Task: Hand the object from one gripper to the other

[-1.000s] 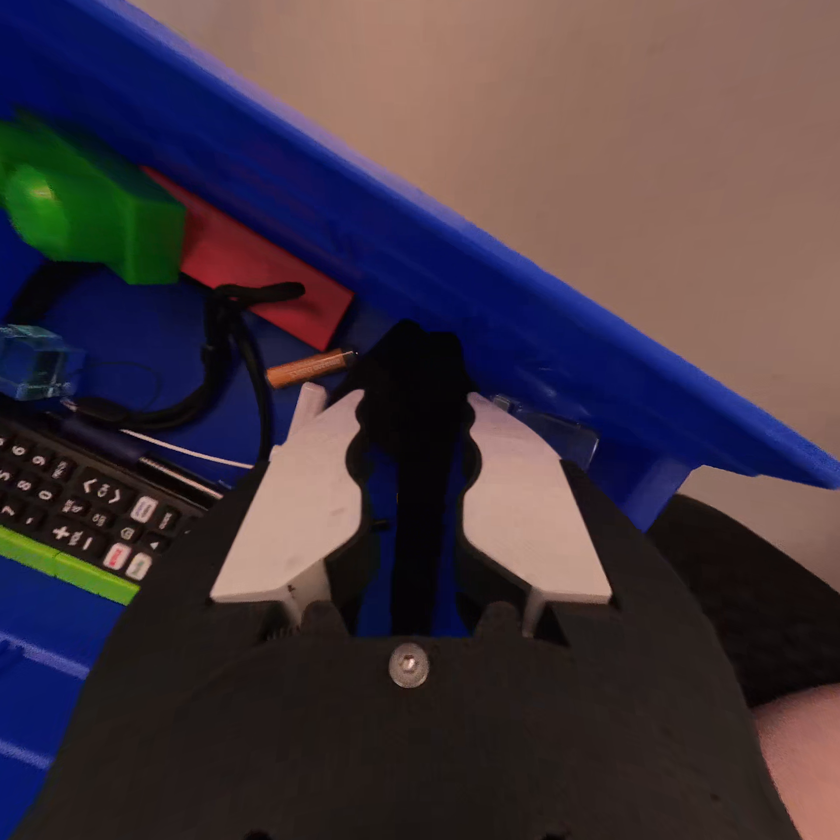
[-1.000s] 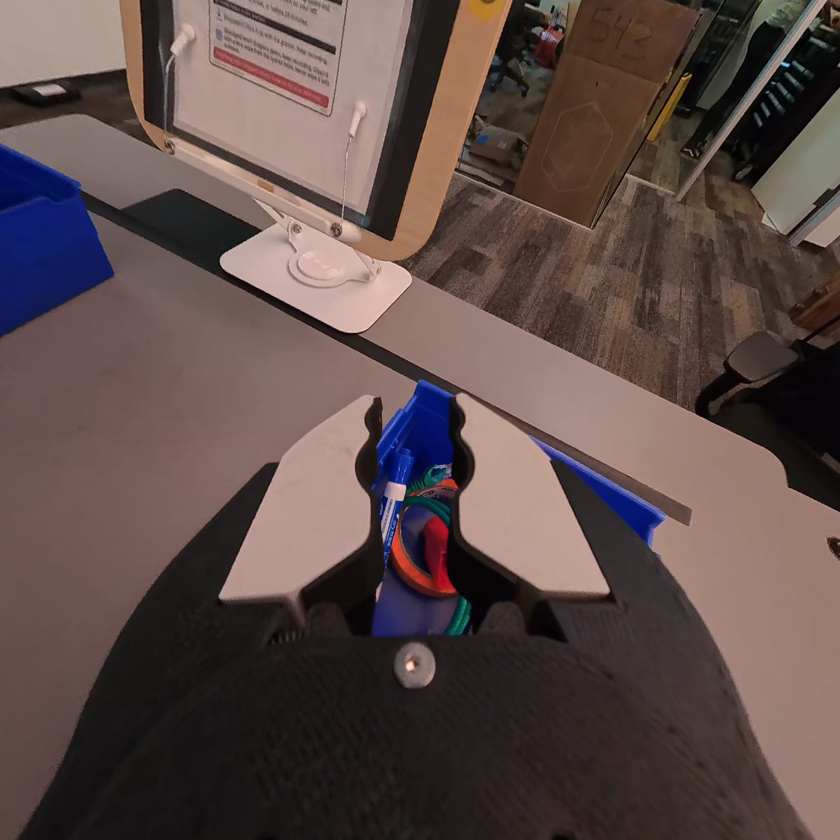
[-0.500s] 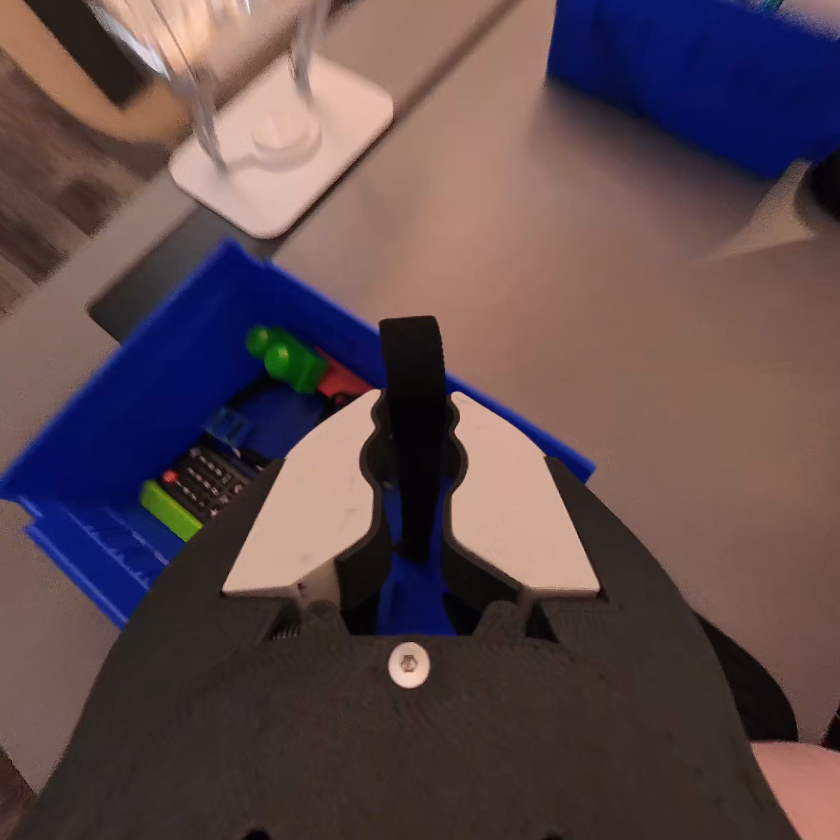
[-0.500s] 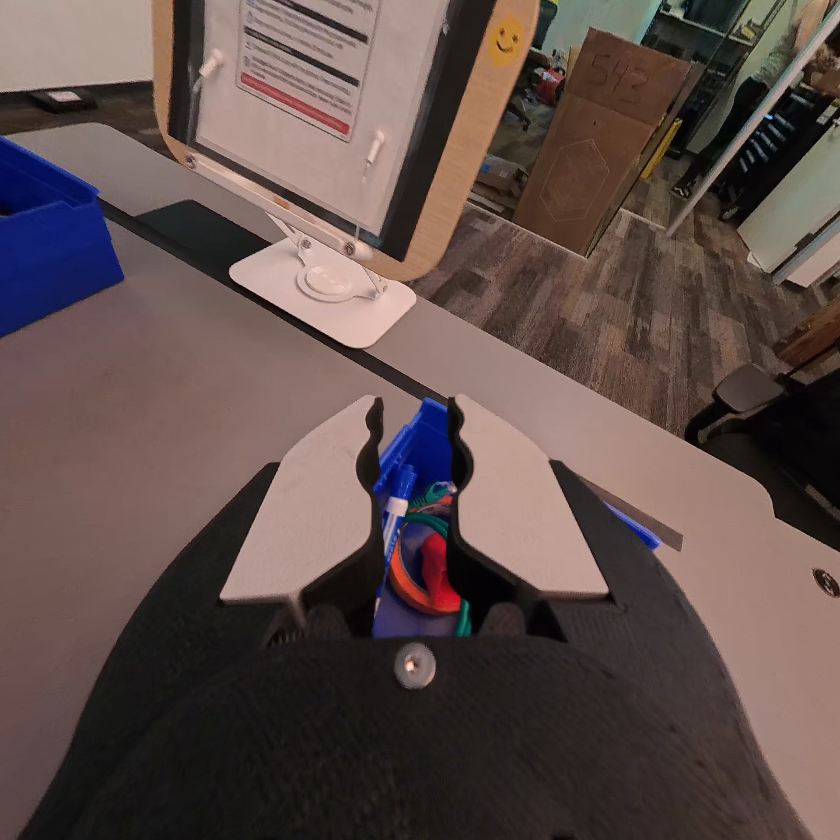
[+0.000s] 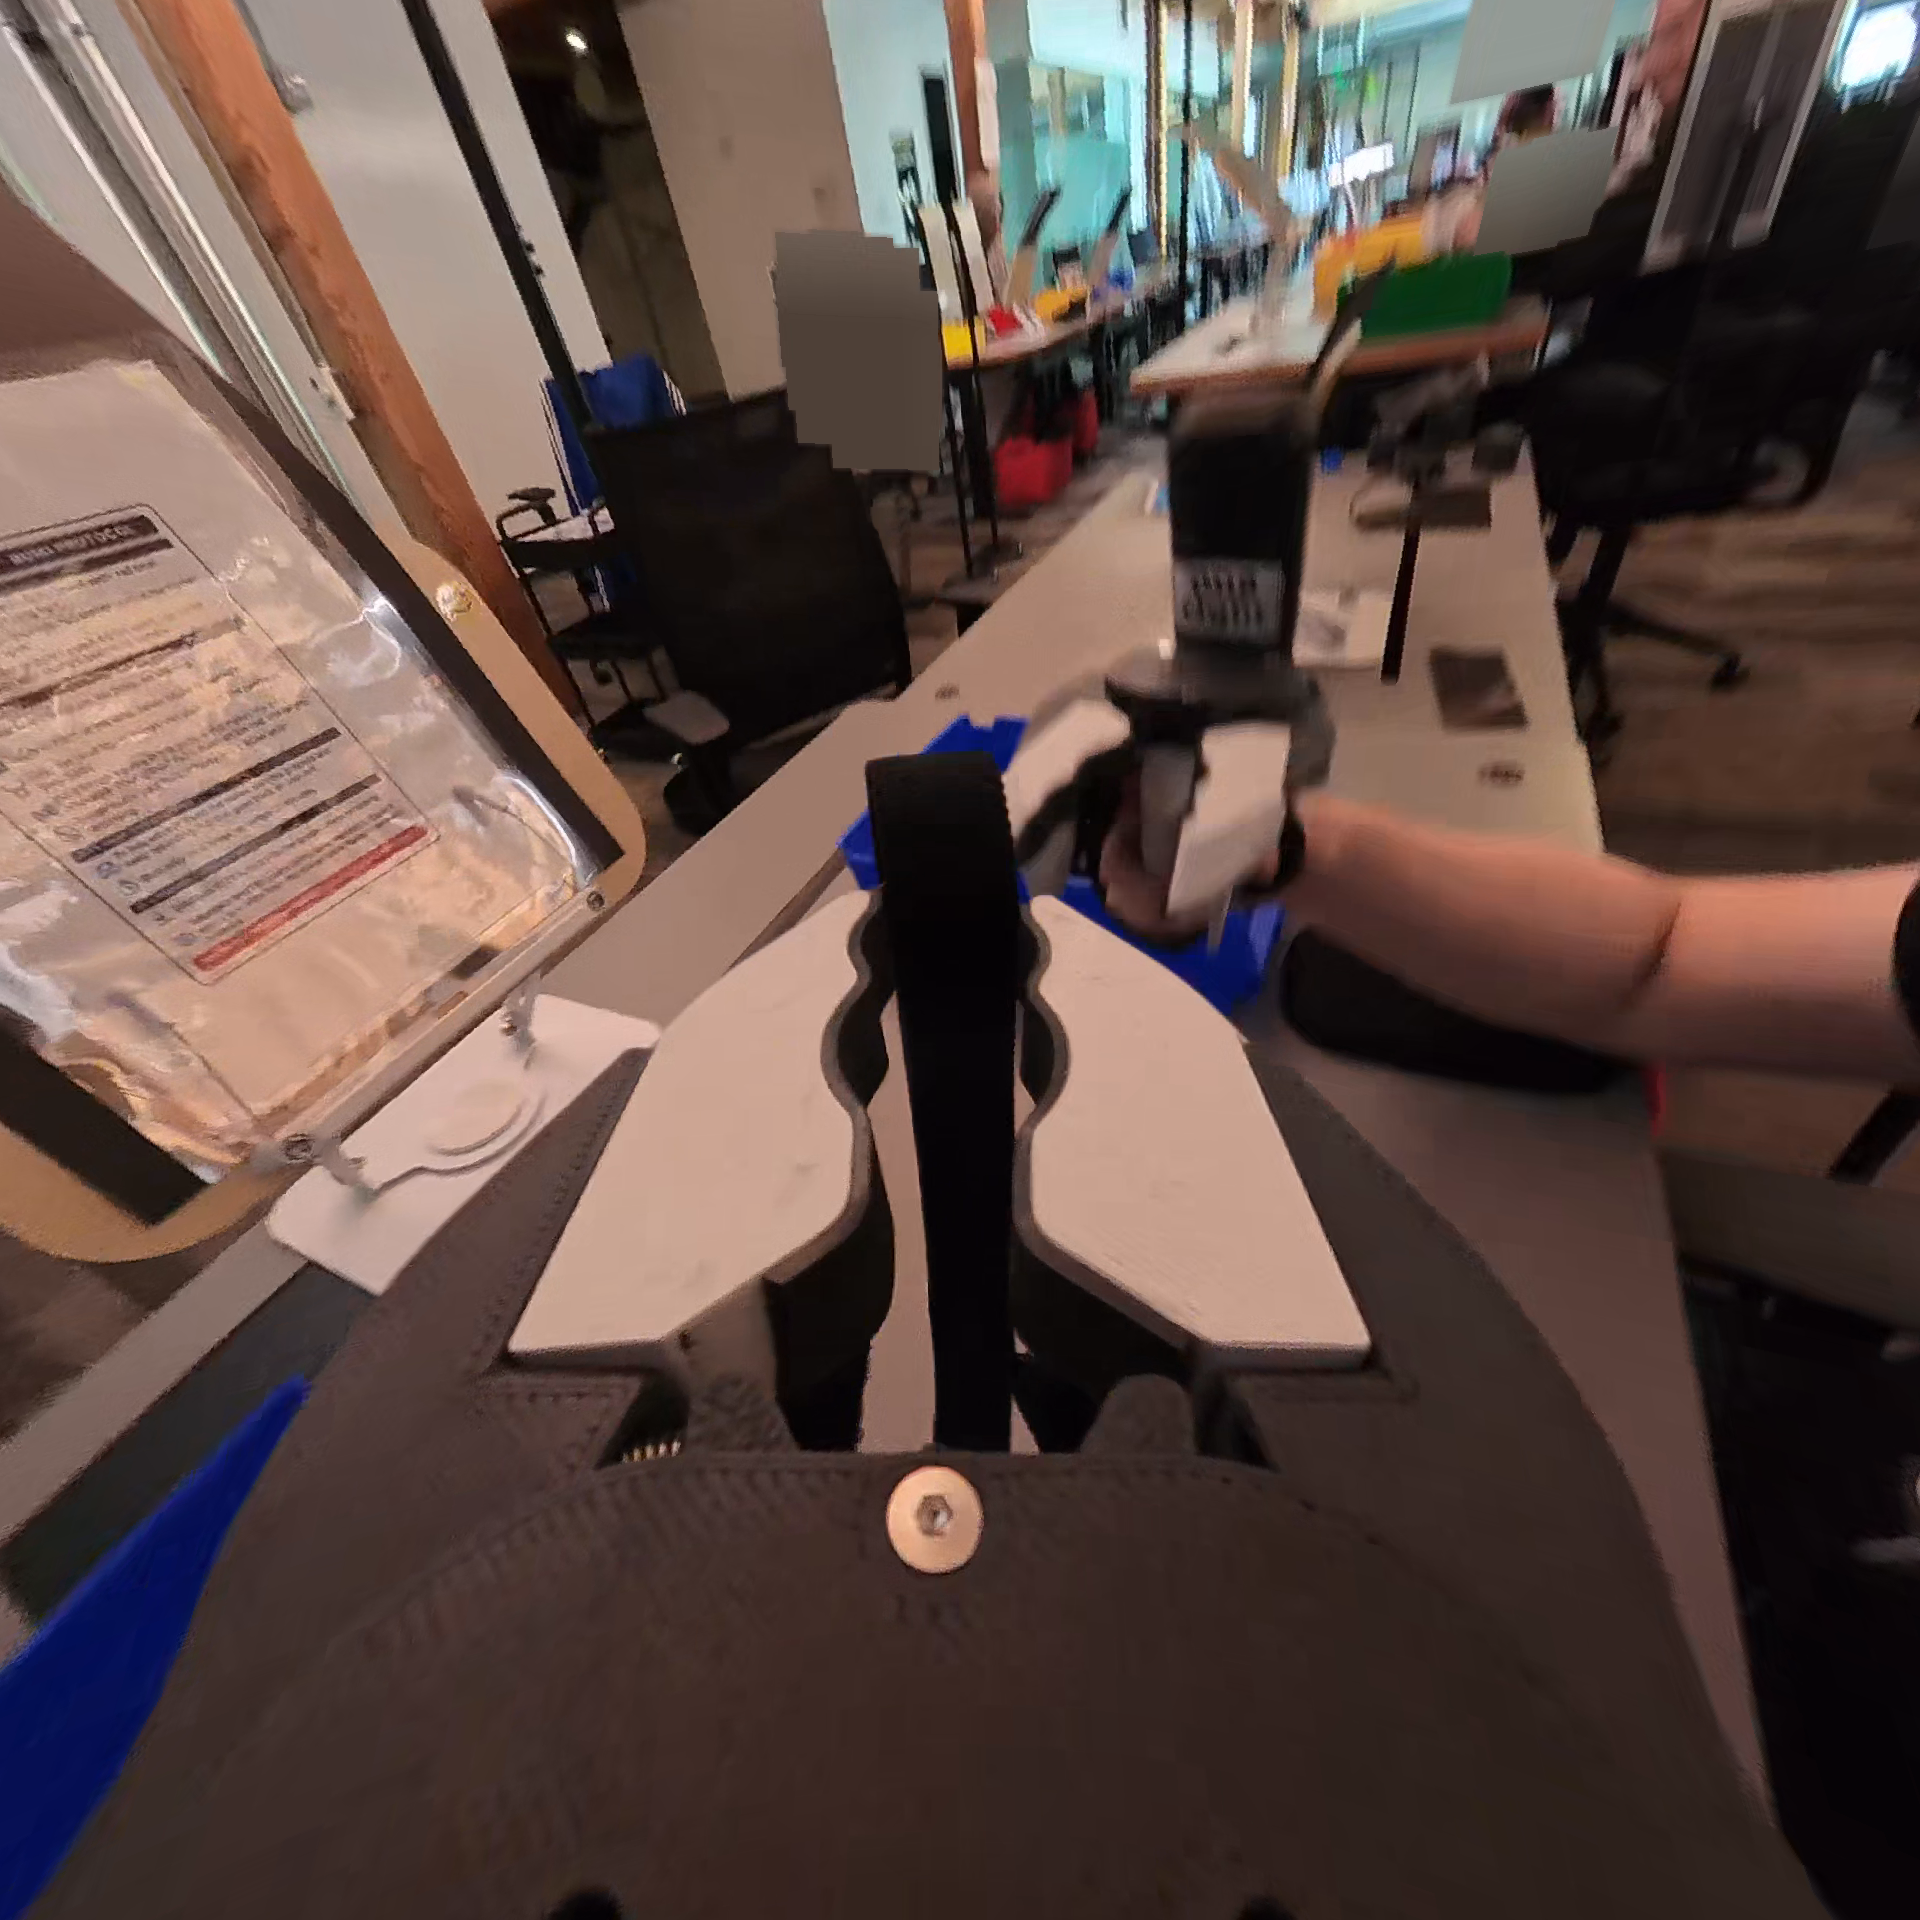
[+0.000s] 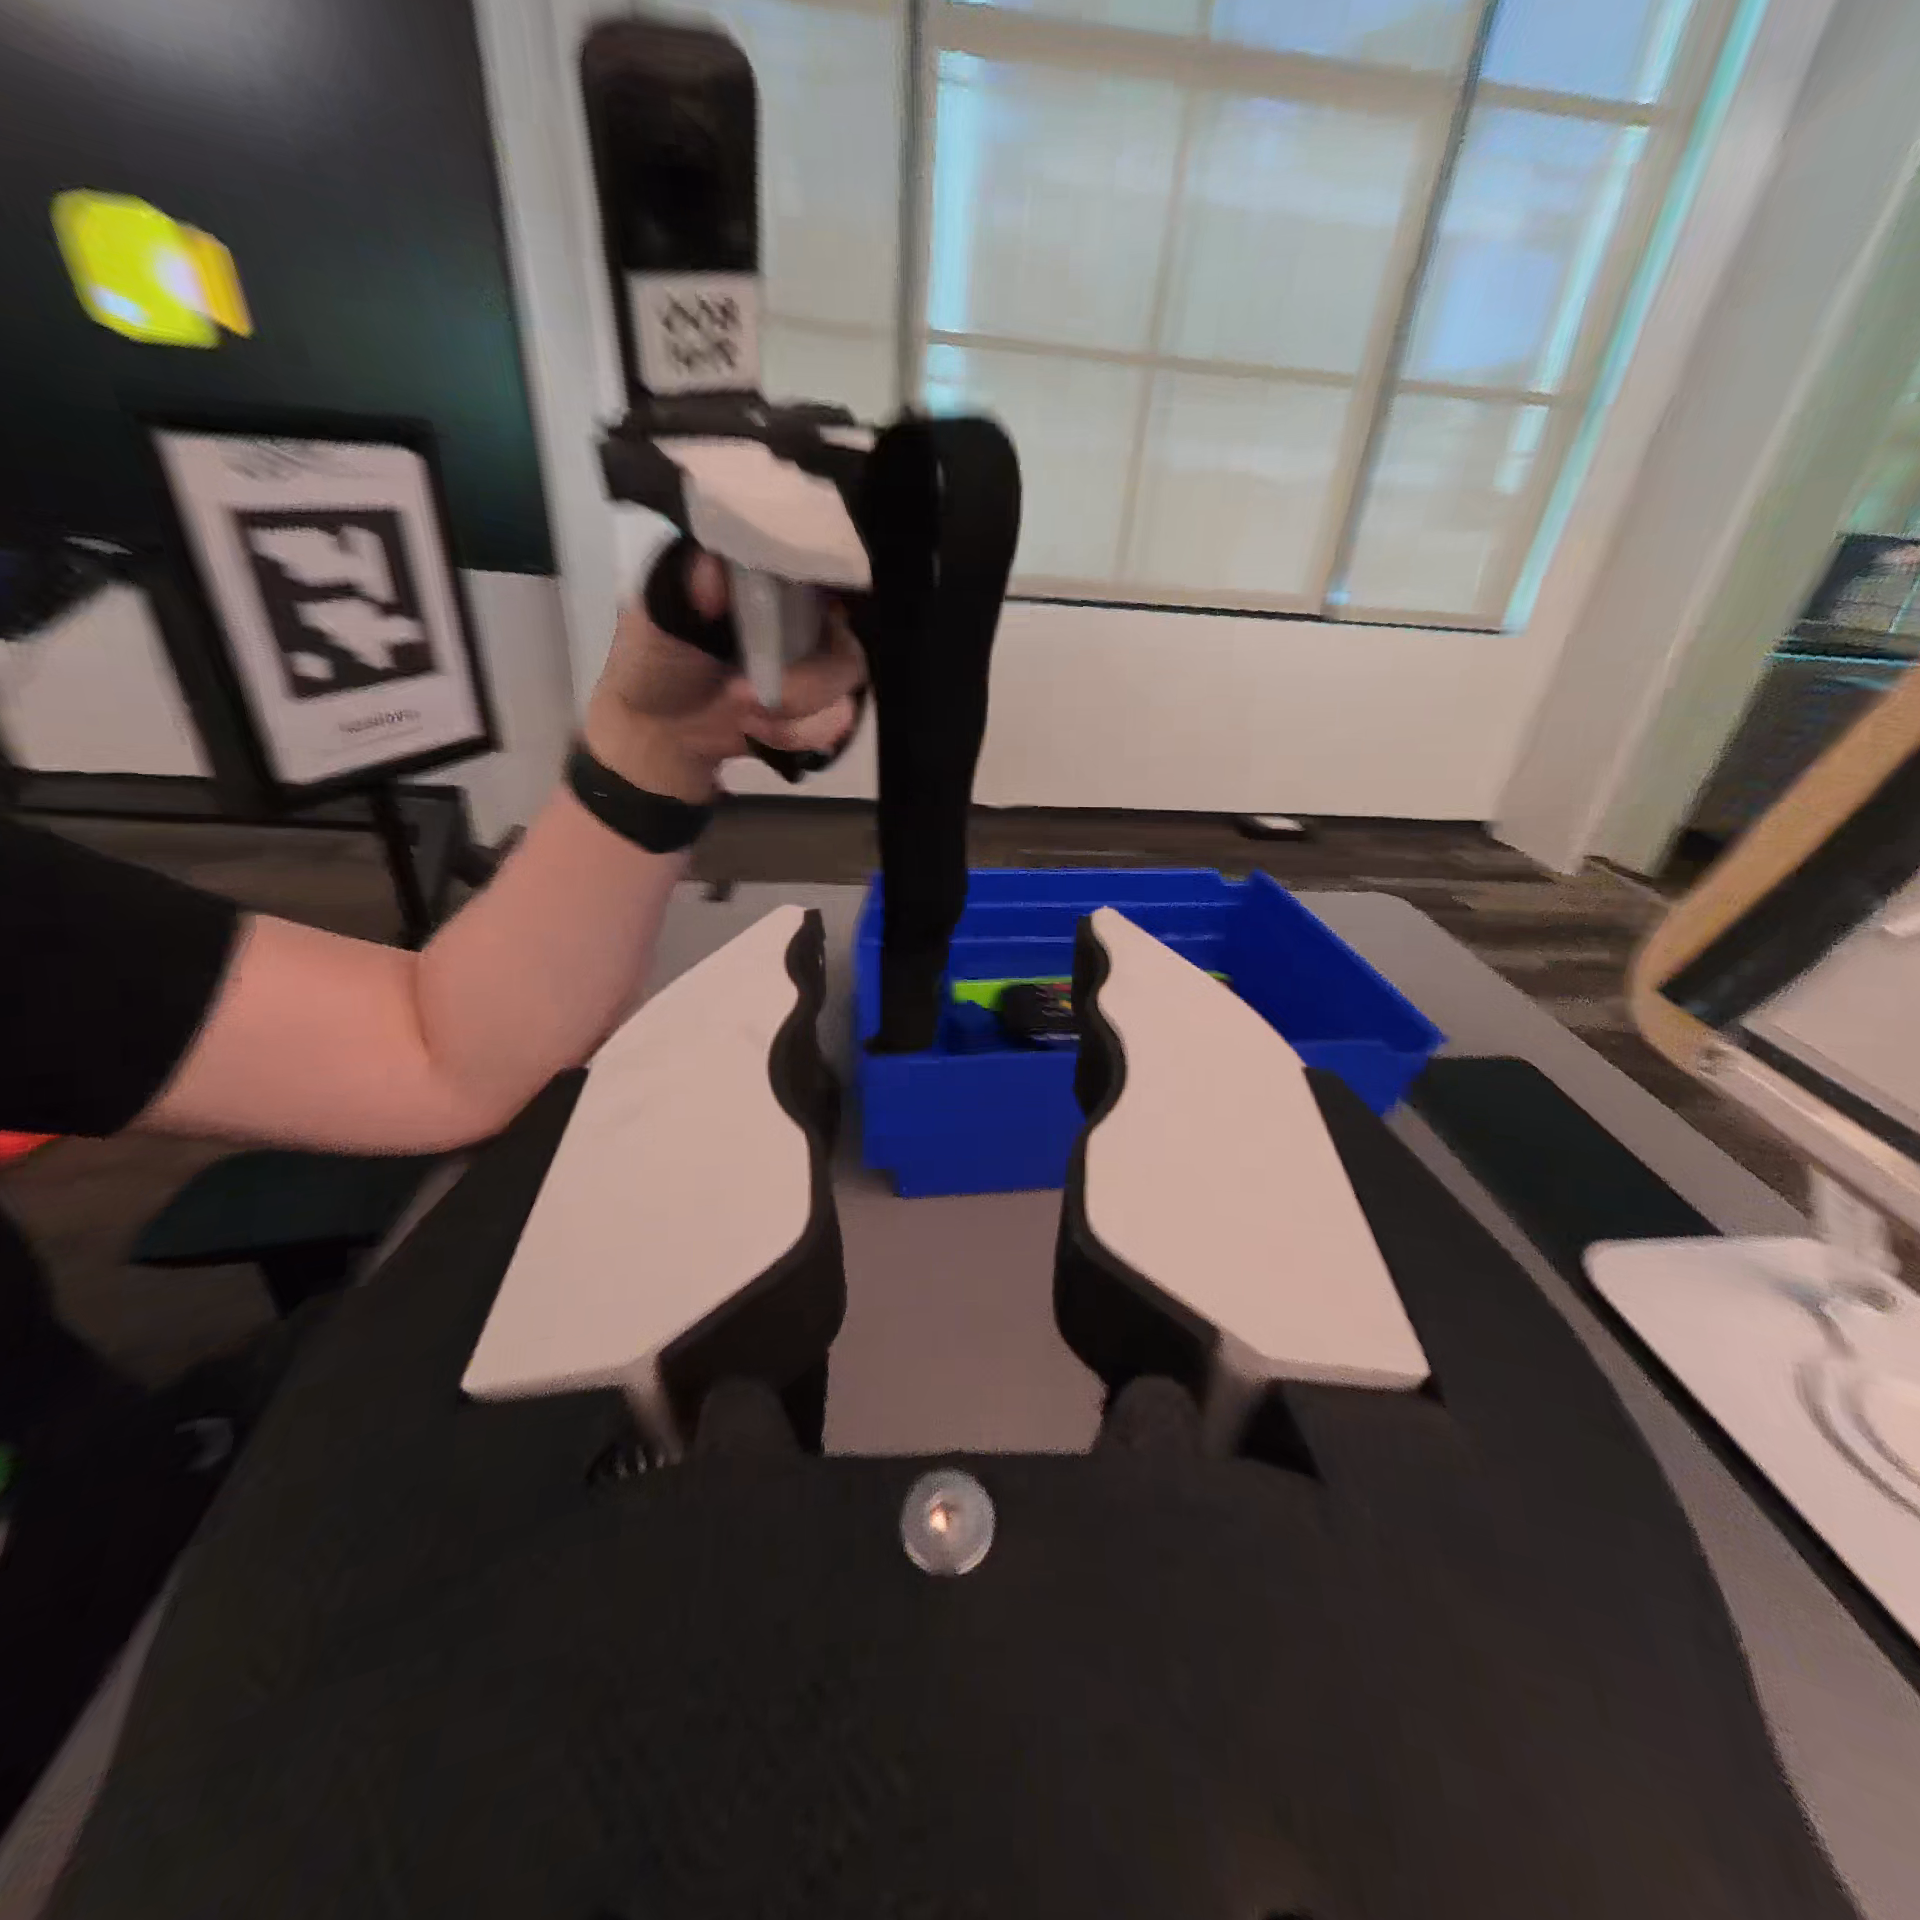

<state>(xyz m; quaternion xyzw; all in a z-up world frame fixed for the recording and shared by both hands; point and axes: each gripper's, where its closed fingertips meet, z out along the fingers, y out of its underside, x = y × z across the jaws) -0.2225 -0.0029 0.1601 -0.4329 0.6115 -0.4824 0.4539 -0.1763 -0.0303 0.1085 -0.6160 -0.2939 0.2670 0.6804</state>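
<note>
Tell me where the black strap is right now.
The black strap is clamped between the left gripper's fingers; in the right wrist view it hangs down over the blue bin, ahead of the open right gripper.

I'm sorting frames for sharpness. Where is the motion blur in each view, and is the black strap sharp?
Left wrist view: the left gripper and black strap are sharp; the right gripper and background are smeared. Right wrist view: blurred throughout, including the blue bin and the strap's edges.
</note>
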